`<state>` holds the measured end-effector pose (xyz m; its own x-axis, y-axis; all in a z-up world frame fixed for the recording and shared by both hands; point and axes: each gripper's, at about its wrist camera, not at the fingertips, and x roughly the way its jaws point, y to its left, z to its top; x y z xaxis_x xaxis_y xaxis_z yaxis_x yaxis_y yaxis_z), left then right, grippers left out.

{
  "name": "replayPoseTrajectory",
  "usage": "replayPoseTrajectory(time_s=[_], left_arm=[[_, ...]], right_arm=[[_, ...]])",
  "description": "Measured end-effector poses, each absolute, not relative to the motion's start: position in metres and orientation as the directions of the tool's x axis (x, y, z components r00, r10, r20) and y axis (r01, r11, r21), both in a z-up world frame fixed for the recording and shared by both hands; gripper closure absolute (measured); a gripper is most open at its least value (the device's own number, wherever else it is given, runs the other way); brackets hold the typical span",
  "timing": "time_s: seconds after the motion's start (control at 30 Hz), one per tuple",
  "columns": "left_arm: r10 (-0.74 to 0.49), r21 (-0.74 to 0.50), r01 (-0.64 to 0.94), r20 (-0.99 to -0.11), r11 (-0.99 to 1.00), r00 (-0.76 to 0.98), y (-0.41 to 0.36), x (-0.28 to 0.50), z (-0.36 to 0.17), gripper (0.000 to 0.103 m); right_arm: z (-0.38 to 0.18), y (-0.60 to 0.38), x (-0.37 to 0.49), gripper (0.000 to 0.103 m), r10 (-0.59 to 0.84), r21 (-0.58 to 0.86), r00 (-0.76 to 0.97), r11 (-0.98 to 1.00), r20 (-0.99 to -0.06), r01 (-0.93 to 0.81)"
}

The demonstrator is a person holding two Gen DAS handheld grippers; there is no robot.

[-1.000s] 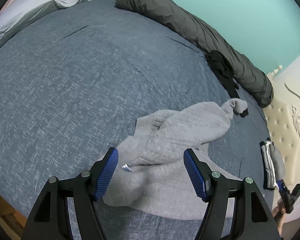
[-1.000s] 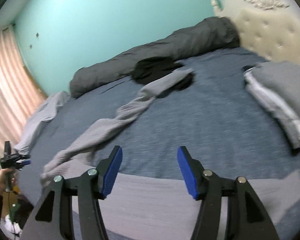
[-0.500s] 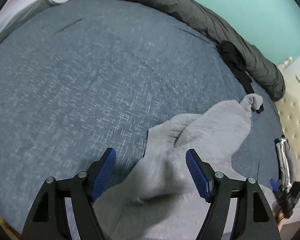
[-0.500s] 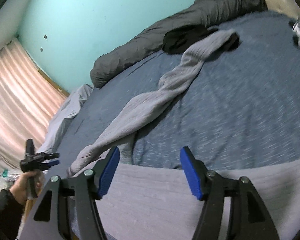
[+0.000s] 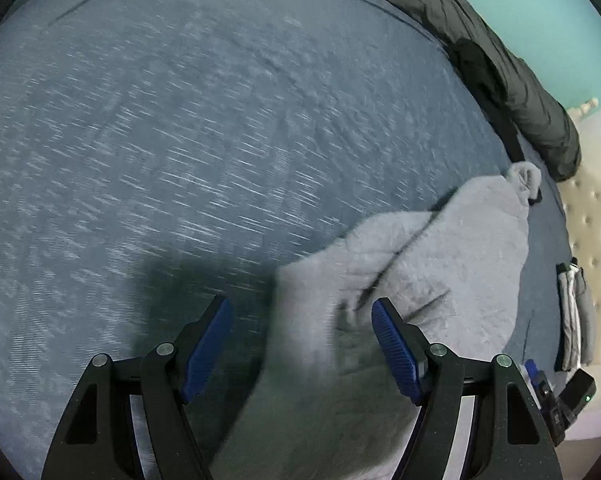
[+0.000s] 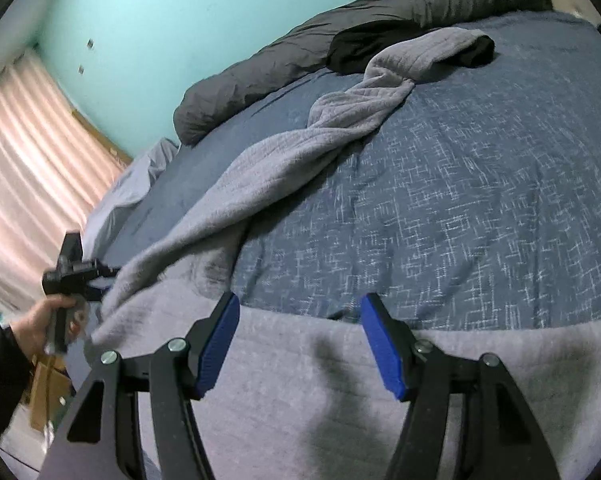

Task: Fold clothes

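Step in hand: getting hold of the grey sweater (image 5: 440, 248) lying rumpled on the blue bedspread (image 5: 180, 140). My left gripper (image 5: 300, 344) and right gripper (image 6: 298, 344) stand wide apart, empty, above its near edge. Next, I judge: pinch both corners. Only the left view shows the folded stack (image 5: 574, 316); only the right shows the twisted sleeve (image 6: 340, 120).

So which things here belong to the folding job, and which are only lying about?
For the job:
- grey garment
- left hand-held gripper, open
- right hand-held gripper, open

Lying about:
- rolled dark duvet
- black garment
- folded pile
- curtain
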<state>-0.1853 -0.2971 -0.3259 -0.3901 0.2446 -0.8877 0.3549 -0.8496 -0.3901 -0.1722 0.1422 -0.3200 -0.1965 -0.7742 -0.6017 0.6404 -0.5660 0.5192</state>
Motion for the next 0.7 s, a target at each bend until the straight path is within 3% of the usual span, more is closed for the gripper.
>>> replayPoseTrajectory(time_s=[0.07, 0.17, 0.27, 0.33, 0.7], left_arm=[[0.256, -0.398, 0.355, -0.887, -0.846, -0.384, -0.292, -0.187, -0.332, 0.029], [0.271, -0.402, 0.351, -0.890, -0.846, -0.367, -0.283, -0.189, -0.339, 0.052], [0.267, -0.387, 0.325, -0.895, -0.863, -0.358, -0.272, -0.190, -0.339, 0.081], [0.265, -0.379, 0.300, -0.895, -0.875, -0.359, -0.264, -0.191, -0.336, 0.090], [0.068, -0.267, 0.312, -0.847, -0.912, -0.527, -0.255, -0.170, -0.257, 0.097]], right_arm=[[-0.323, 0.146, -0.176, 0.039, -0.775, 0.534, -0.198, -0.572, -0.600, 0.623], [-0.323, 0.149, -0.180, 0.039, -0.779, 0.547, -0.208, -0.577, -0.592, 0.606], [-0.322, 0.149, -0.180, 0.039, -0.776, 0.542, -0.215, -0.583, -0.593, 0.605], [-0.322, 0.148, -0.180, 0.039, -0.775, 0.541, -0.216, -0.583, -0.594, 0.606], [-0.321, 0.150, -0.182, 0.039, -0.779, 0.544, -0.233, -0.586, -0.582, 0.600]])
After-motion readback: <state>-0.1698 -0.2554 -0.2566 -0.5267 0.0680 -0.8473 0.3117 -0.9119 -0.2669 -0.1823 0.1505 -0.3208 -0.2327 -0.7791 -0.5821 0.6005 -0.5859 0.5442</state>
